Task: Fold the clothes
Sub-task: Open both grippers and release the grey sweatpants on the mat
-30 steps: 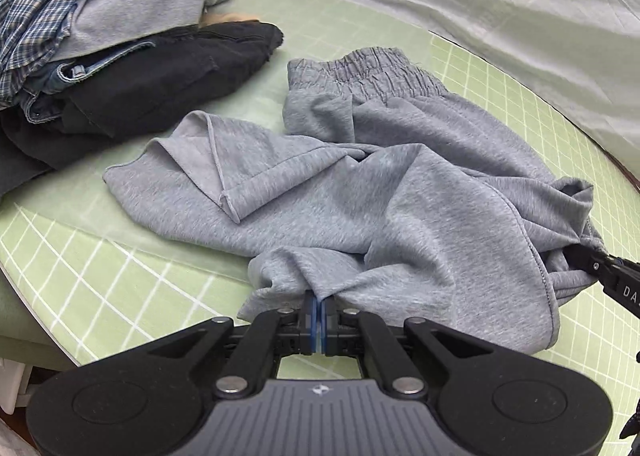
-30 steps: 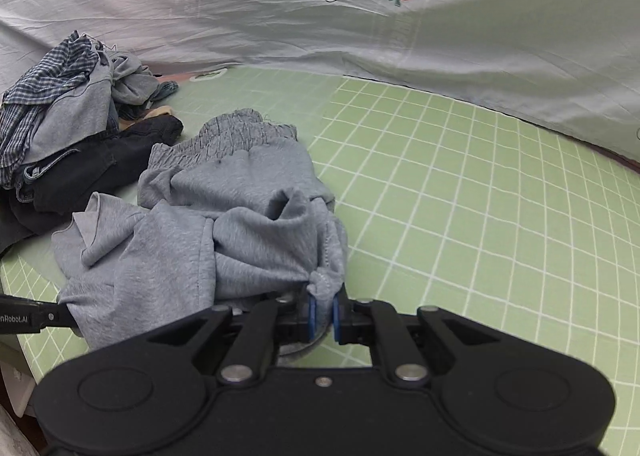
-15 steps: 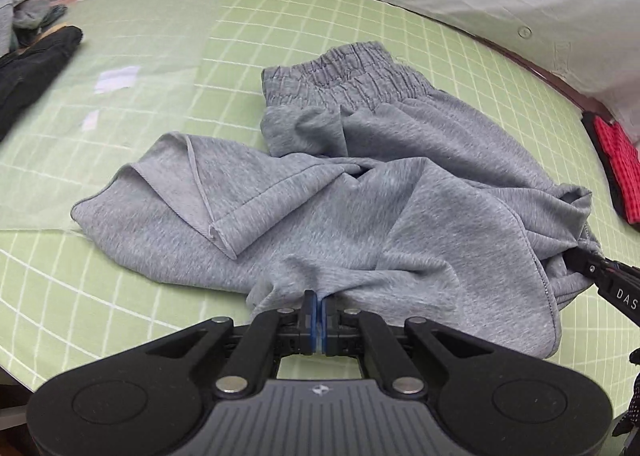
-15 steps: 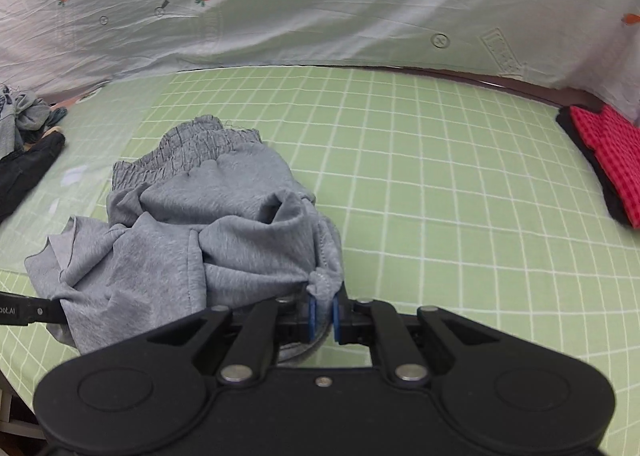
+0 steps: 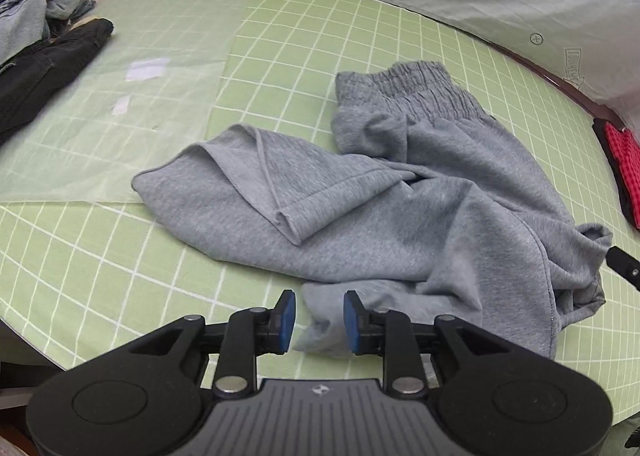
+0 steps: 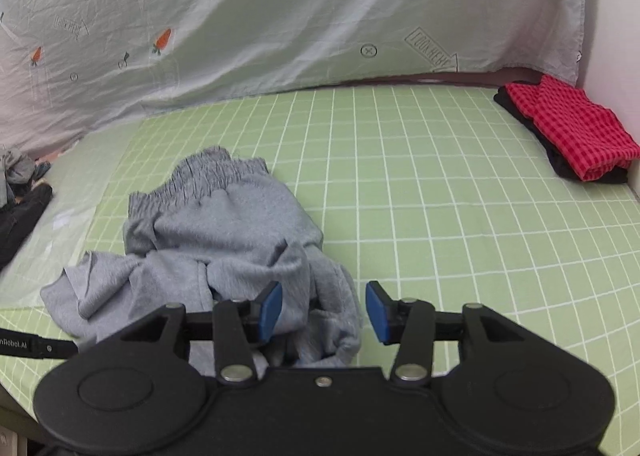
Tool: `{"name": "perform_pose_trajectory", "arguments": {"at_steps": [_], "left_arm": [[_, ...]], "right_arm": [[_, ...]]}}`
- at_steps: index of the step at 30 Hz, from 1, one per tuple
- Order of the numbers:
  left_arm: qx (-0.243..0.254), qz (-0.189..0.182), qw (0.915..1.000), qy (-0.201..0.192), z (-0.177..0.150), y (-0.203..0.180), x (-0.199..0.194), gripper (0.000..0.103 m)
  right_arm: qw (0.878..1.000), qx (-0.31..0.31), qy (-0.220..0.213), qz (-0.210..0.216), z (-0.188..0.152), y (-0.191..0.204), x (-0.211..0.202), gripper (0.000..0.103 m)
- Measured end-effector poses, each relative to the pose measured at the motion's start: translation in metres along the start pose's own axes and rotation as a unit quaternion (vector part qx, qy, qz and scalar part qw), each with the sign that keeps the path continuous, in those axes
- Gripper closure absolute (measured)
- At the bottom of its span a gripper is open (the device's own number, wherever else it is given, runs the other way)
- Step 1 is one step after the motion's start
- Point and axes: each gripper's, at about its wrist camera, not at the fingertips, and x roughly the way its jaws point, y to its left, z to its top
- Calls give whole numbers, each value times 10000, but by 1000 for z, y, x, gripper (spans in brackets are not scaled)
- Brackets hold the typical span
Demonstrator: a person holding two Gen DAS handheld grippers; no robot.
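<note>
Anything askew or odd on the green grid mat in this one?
The grey sweatpants lie crumpled, one leg folded back across the other and the waistband bunched. Both grippers, left gripper and right gripper, have just been opening; cloth sits loose between their pads.

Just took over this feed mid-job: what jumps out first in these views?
The crumpled grey sweatpants lie mid-mat on the green grid mat, elastic waistband at the far end. Both claws, left claw and right claw, have just been opening, pads clear of the cloth between them. A folded red checked garment sits at the far right corner.
</note>
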Motion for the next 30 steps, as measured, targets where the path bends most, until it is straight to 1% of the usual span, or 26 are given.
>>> {"name": "perform_pose_trajectory", "arguments": {"at_steps": [2,4,5,7,11,13,16,18,20,24,26,28,30], "left_arm": [[-127,37,9999,2,8,13,2,75],[-263,-21,9996,88,18,25,8,74],[-255,-68,9996,102,23,28,11,74],[-145,-142,9997,126,33,29,18,67],[8,-318,9991,268,51,31,35,63],[34,-449,9983,364,59,32,45,61],[49,-666,9964,517,73,36,61,56],[80,-805,9945,663,82,36,73,52],[122,-934,9923,803,92,36,85,52],[441,-1004,9892,970,101,28,97,51],[568,-1022,9878,1031,102,23,102,47],[694,-1054,9866,1031,102,18,103,37],[823,-1011,9862,1019,101,13,103,36]], "right_arm": [[9997,162,-142,99,7,8,0,52],[9998,149,-107,52,10,17,7,51],[9999,116,-72,6,11,22,12,51],[9999,118,1,-55,12,30,21,51],[9997,175,132,-138,16,42,38,50],[9995,164,176,-222,19,49,47,45],[9990,14,239,-379,25,58,59,41],[9988,-124,241,-400,27,65,67,37],[9985,-294,288,-365,30,72,77,34],[9971,-545,490,-198,33,89,100,28],[9957,-645,666,-39,33,103,118,25],[9937,-640,922,24,30,115,136,25],[9907,-648,1200,-11,26,123,154,25]]}}
